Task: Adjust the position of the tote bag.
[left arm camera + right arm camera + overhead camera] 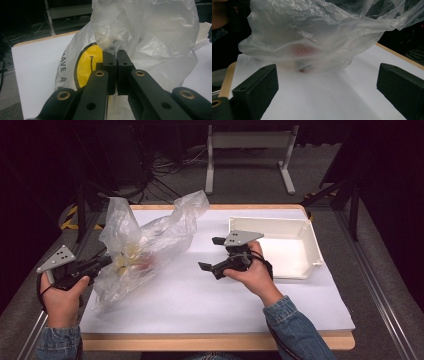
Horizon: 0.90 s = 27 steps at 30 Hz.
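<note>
A crumpled clear plastic bag (pixel 150 237) lies on the left half of the white tabletop, its mouth raised. It carries a yellow printed face (pixel 87 66) and holds something red (pixel 303 51), blurred through the film. My left gripper (pixel 105 262) is at the bag's left edge, shut on a fold of the bag (pixel 150 37), with the film pinched between the pads of the gripper (pixel 117 53). My right gripper (pixel 211 254) is held above the table's middle, right of the bag (pixel 312 32) and pointing at it. The right gripper (pixel 327 85) is open, with nothing between the jaws.
A white rectangular bin (pixel 270 221) stands at the back right of the table, behind my right hand. The white sheet (pixel 200 300) covers the tabletop out to the wooden edge. A white table frame (pixel 247 142) stands on the floor beyond.
</note>
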Each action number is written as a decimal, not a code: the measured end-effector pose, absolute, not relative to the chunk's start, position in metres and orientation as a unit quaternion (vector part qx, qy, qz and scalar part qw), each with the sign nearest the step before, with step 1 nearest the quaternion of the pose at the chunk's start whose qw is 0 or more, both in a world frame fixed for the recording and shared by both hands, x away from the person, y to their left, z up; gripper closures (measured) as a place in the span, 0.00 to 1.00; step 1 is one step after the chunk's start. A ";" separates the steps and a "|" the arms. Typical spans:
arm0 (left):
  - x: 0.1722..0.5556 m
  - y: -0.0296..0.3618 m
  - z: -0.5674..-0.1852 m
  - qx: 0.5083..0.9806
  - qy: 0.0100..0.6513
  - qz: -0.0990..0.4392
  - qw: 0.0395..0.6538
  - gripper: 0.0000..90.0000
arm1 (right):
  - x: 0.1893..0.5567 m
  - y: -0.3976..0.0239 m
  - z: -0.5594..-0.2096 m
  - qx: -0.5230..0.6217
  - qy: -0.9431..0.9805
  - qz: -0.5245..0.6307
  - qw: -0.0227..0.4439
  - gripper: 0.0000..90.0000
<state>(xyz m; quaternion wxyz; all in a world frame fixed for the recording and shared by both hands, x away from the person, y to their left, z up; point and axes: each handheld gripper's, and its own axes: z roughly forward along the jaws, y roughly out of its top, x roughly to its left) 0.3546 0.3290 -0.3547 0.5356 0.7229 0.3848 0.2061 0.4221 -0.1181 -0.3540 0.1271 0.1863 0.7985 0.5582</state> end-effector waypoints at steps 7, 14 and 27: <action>0.350 0.337 -0.353 0.711 0.394 0.217 0.541 0.98 | 0.436 -0.091 -0.368 0.196 0.804 0.548 0.118 0.04; 0.344 0.345 -0.355 0.698 0.407 0.222 0.546 0.98 | 0.448 -0.063 -0.383 0.194 0.818 0.531 0.104 0.03; 0.335 0.344 -0.357 0.701 0.409 0.220 0.542 0.97 | 0.454 -0.032 -0.387 0.178 0.802 0.565 0.073 0.01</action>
